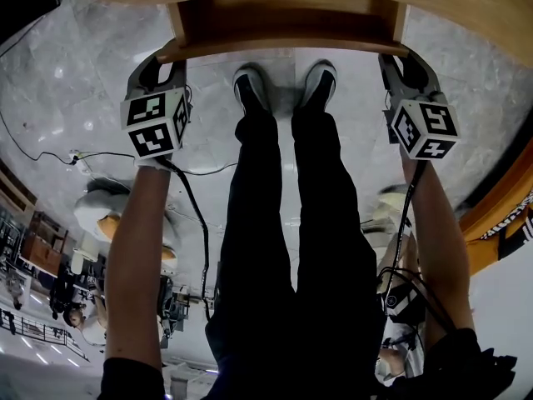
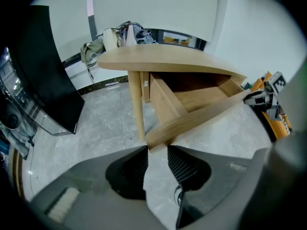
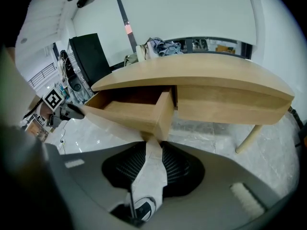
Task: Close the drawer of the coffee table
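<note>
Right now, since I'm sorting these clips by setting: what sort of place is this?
Probably an indoor room staged as a living space, perhaps a lab: a wooden coffee table with its drawer open stands on a polished marble-look floor, with loose cables trailing across it.

Brightly, evenly lit from above. Soft glare on the pale floor (image 2: 110,114). Shadowed inside the drawer (image 3: 139,97). Strongly fisheye-bent, black at the corners; blurred close to the lens.

Likely a lab or studio room: marble-tiled floor (image 2: 105,114) beneath the fingers (image 2: 135,169) of the left gripper (image 2: 157,148), bare white wall (image 2: 158,6) beyond them, black panel (image 2: 48,66) to their left.
</note>
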The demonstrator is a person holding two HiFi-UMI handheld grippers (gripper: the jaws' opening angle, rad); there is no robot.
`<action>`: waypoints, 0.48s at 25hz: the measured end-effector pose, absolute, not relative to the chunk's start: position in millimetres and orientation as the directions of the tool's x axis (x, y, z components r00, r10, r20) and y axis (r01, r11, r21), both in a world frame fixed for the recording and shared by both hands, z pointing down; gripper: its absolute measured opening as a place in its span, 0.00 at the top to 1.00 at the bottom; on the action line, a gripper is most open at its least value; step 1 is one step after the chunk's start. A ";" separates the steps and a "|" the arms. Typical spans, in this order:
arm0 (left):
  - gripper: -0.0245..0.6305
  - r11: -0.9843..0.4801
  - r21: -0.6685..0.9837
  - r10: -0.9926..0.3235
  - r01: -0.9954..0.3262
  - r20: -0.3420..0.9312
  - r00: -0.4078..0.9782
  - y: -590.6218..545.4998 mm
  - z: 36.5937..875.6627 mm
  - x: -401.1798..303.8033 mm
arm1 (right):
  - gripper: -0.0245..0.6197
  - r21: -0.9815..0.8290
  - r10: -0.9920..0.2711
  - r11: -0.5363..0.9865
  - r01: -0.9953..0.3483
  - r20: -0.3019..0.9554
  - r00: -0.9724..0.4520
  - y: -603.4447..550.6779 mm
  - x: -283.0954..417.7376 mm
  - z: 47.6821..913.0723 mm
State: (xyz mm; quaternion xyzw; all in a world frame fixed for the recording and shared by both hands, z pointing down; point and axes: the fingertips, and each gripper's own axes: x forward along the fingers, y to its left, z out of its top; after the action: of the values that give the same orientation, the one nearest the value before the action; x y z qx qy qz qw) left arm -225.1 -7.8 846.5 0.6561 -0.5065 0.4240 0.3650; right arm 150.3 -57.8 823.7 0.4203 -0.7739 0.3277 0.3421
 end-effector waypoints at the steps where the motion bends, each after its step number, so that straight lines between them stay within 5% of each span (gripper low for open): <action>1: 0.75 -0.222 0.049 -0.359 -0.974 0.924 0.128 -10.4 846.9 -224.7 | 0.79 -0.218 -0.430 0.430 -0.876 0.804 -0.411 -61.2 150.5 823.8; 12: 0.75 -0.225 0.021 -0.396 -0.974 0.911 0.111 -38.2 846.3 -229.8 | 0.79 -0.211 -0.484 0.416 -0.885 0.772 -0.412 -84.6 146.2 823.2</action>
State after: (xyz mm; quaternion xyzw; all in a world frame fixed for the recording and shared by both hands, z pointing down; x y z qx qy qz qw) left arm -229.8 -38.2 846.3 0.6609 -0.5183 0.4190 0.3449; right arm 146.2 -84.6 823.2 0.4391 -0.7789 0.3149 0.3182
